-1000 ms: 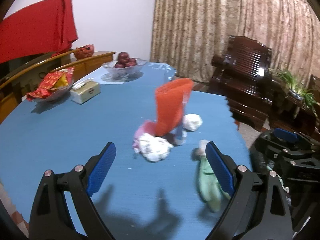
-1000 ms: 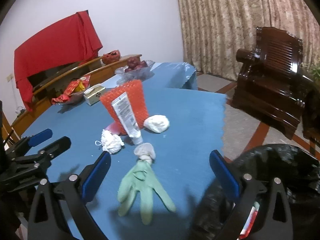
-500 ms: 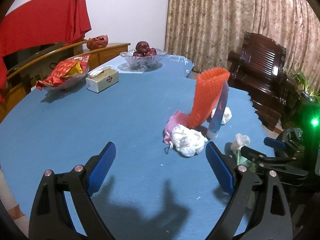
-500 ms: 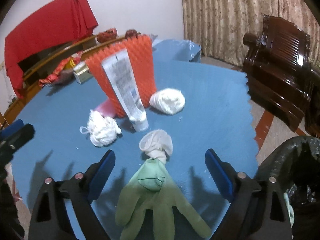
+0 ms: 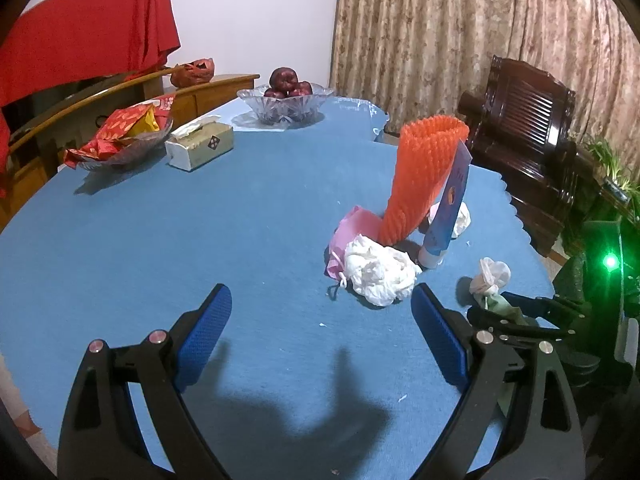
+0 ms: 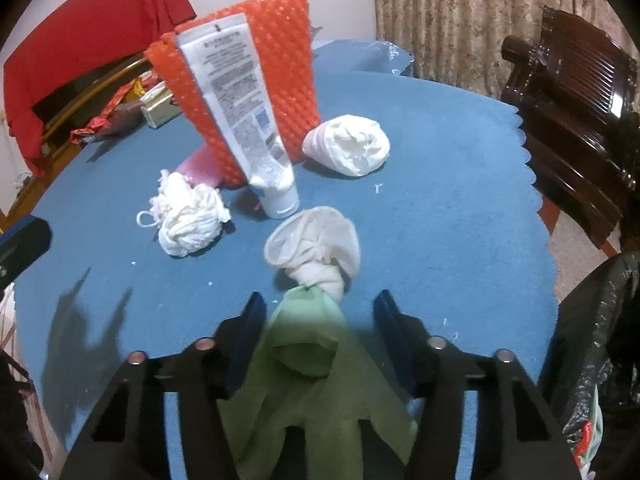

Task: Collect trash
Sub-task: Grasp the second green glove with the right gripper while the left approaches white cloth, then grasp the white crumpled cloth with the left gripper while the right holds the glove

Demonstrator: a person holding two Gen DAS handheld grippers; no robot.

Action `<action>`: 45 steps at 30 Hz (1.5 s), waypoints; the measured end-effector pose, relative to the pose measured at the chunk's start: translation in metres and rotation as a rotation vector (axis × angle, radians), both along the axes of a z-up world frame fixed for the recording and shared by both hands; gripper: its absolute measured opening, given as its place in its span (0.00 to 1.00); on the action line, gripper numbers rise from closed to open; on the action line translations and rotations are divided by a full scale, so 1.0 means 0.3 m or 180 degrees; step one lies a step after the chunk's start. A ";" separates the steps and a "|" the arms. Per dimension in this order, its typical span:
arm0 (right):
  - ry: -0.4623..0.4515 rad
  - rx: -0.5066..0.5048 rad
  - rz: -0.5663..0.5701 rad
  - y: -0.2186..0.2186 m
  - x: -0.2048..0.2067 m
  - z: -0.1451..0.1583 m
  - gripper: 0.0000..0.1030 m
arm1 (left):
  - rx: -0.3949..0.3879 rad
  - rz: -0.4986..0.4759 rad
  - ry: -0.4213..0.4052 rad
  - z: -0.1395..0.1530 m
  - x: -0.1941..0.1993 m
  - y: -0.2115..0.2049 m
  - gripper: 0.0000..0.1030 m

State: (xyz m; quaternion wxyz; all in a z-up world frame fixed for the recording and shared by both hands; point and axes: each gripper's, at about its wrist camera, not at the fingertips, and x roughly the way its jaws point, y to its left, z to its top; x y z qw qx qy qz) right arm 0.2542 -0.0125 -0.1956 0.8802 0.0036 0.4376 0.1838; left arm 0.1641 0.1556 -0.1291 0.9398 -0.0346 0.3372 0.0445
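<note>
Your right gripper (image 6: pixel 318 310) is straddling, fingers half-open, a limp green glove (image 6: pixel 316 368) knotted to white latex, lying near the tube (image 6: pixel 240 120); your left gripper (image 5: pixel 322 320) is gaping wide.

Both wrist views look low across the blue table (image 5: pixel 200 240), seemingly sharing the orange foam sleeve (image 6: pixel 280 80).

Green glove (image 6: pixel 316 364) with white cuff; orange dimpled foam sleeve (image 6: pixel 256 76); blue tablecloth (image 5: pixel 168 232); white tissue wads (image 6: pixel 188 220).
</note>
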 end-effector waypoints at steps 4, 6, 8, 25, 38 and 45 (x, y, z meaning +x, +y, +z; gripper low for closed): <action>0.0043 0.0088 0.0039 -0.006 -0.001 0.002 0.30 | -0.0007 -0.0005 0.0024 -0.009 0.013 -0.006 0.86; 0.0095 0.0187 0.0020 -0.026 0.007 0.004 0.27 | -0.0011 -0.0006 0.0038 -0.015 0.022 -0.010 0.86; 0.0075 0.0216 -0.0009 -0.041 0.015 0.016 0.26 | -0.0011 -0.0013 0.0052 -0.023 0.032 -0.015 0.86; -0.0083 0.0289 -0.0191 -0.129 0.090 0.103 0.25 | 0.0017 -0.0098 0.0302 -0.143 0.249 -0.106 0.64; -0.0078 0.0351 -0.0178 -0.142 0.064 0.111 0.25 | -0.0118 -0.0187 0.0290 -0.124 0.230 -0.139 0.10; -0.0061 0.0373 -0.0156 -0.145 0.030 0.107 0.25 | -0.0160 -0.0252 0.0256 -0.111 0.141 -0.138 0.03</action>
